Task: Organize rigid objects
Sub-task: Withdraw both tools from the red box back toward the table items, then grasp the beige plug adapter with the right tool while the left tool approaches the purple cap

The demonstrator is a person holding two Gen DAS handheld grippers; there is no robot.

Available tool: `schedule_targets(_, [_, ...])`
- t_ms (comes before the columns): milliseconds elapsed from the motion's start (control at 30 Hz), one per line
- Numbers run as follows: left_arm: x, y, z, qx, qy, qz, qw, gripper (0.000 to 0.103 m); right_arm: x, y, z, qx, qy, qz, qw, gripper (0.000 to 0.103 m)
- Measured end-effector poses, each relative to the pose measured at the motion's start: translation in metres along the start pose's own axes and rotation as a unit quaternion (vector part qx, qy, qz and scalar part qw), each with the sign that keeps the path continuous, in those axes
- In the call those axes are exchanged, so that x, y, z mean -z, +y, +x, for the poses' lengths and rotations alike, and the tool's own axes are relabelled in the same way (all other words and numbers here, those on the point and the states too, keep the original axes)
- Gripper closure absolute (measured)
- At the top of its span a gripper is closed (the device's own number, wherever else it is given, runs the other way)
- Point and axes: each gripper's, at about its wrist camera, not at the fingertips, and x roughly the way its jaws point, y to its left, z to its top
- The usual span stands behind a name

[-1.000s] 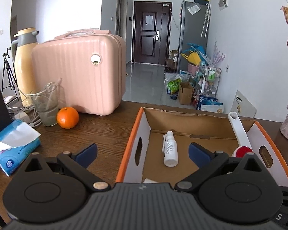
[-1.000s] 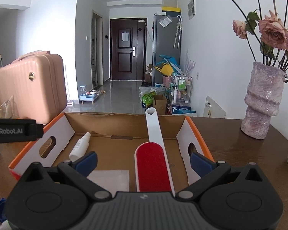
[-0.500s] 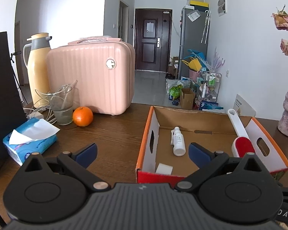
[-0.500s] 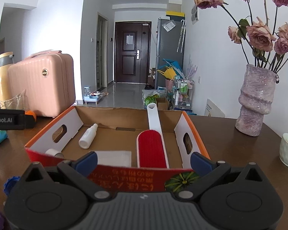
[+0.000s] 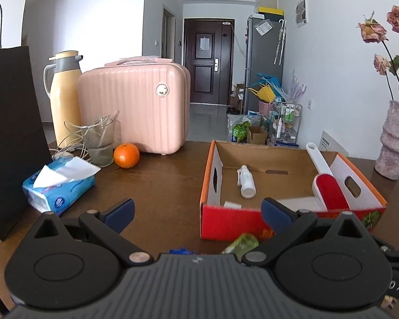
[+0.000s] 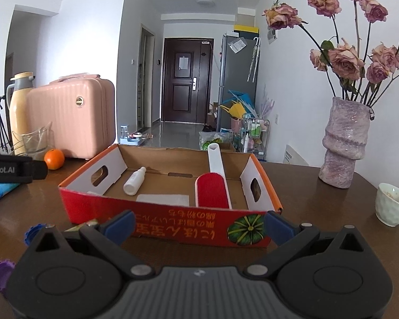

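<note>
An open cardboard box [image 5: 284, 222] [image 6: 173, 223] with a red front wall stands on the brown table. Inside lie a small white bottle [image 5: 246, 182] [image 6: 134, 180], a red lint brush with a white handle [image 5: 328, 190] [image 6: 212, 190] and a flat white pad [image 6: 163, 199]. My left gripper [image 5: 196, 210] is open and empty, pulled back in front of the box's left corner. A green object [image 5: 240, 243] and a blue piece [image 5: 181, 250] lie just ahead of it. My right gripper [image 6: 198, 224] is open and empty before the box's front wall.
A pink case [image 5: 135, 106], yellow flask [image 5: 63, 95], glass [image 5: 98, 141], orange [image 5: 126, 155], tissue pack [image 5: 57, 186] and black bag [image 5: 10, 133] fill the left. A vase of roses [image 6: 343, 143] and white cup [image 6: 392, 203] stand right. Blue [image 6: 30, 235] and purple caps [image 6: 0, 273] lie at near left.
Both grippers have drawn back from over the box toward the near table edge; the box's red front wall and small items before it have come into view. Both stay open.
</note>
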Motion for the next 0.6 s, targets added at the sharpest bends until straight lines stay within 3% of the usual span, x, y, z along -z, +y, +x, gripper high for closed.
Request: schedule_targets(600, [0.053,0.024,-0.04,0.015,0.019,0.021,0.9995,0.0,0.049,-0.003,-0.059,0.013,0.009,-0.005,1.0,0.0])
